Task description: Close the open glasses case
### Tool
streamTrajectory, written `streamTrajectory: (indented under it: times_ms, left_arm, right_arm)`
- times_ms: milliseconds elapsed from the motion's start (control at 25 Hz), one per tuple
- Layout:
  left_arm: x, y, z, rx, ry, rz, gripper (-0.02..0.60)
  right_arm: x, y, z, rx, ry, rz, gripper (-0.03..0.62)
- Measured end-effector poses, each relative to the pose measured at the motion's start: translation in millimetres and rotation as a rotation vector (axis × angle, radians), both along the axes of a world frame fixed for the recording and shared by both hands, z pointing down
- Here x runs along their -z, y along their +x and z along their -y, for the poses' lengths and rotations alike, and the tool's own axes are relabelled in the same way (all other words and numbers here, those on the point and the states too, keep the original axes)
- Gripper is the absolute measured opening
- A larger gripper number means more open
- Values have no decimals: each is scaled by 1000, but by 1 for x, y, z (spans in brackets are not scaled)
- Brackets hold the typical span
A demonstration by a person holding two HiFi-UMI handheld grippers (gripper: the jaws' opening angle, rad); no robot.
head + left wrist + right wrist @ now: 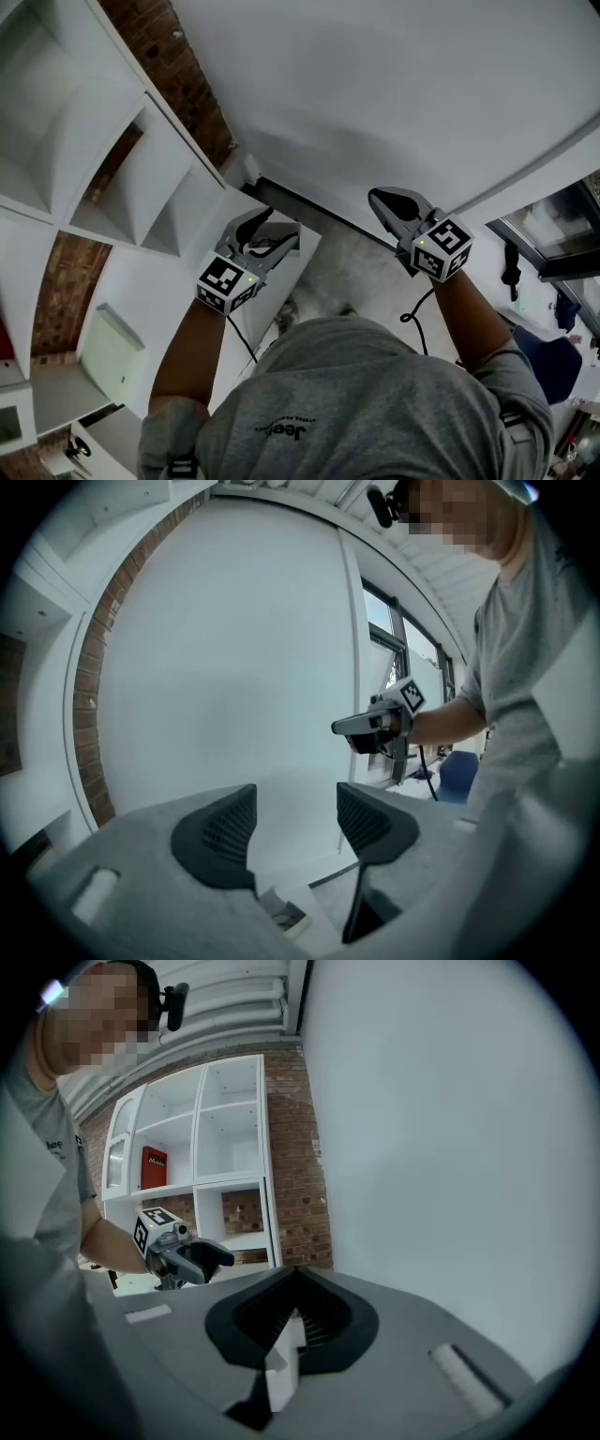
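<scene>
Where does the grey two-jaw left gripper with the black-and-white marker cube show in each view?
Head view: the left gripper is lower left of centre, jaws apart, pointing up and right.
Left gripper view: its own dark-padded jaws fill the bottom, apart and empty.
Right gripper view: it sits left of centre, in front of the white shelves.
Shared landmark: the red brick wall.

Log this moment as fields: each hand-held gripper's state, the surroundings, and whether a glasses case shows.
left hand-held gripper: open, nothing between jaws
right hand-held gripper: shut, empty
ahead: white wall
shelves: white, against brick, on the person's left
glasses case: not in view
</scene>
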State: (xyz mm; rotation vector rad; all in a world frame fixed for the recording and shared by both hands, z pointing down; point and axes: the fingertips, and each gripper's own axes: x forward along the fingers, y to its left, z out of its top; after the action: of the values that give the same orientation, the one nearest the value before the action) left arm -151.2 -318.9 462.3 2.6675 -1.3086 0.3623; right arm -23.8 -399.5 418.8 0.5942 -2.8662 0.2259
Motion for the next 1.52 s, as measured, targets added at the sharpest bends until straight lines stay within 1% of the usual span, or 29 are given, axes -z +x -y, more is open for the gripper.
streamTrajectory:
  times_ms: [120,200,280,440,600,760,880,1200,1320,1520]
  left_arm:
    - [-34,-11,-5,-42,-43,80,285]
    - [-55,-18,-6,-64,-64,120,295]
    - [-73,-24,-6,-80,-75,153,300]
    - [-117,-38,-5,-117,-125,223,336]
    - [-157,-55,-2,-138,-174,263,362]
    - [-191,-67,4,-170,-180,326,405]
    - [-215,-72,7,-203,-190,401,435]
    - [-260,-80,19,-246,-200,557,453]
    - [-268,-80,21,-254,-201,587,453]
    - [-273,-74,18,-289,-213,582,453]
  right_arm:
    - [-17,-19,-1,27,-24,-16,9]
    - [-30,-30,-3,42,-41,-26,9]
    - [-44,-41,-5,54,-59,-37,9]
    - [-72,-61,-9,77,-95,-61,9]
    - [-100,-75,-17,94,-128,-85,9]
    - [-122,-84,-19,97,-153,-104,9]
    - [-133,-87,-19,102,-165,-118,9]
    - [-150,-89,-18,100,-186,-136,9]
    - [-153,-88,-17,99,-190,-137,9]
    - [-154,-88,-15,95,-194,-131,9]
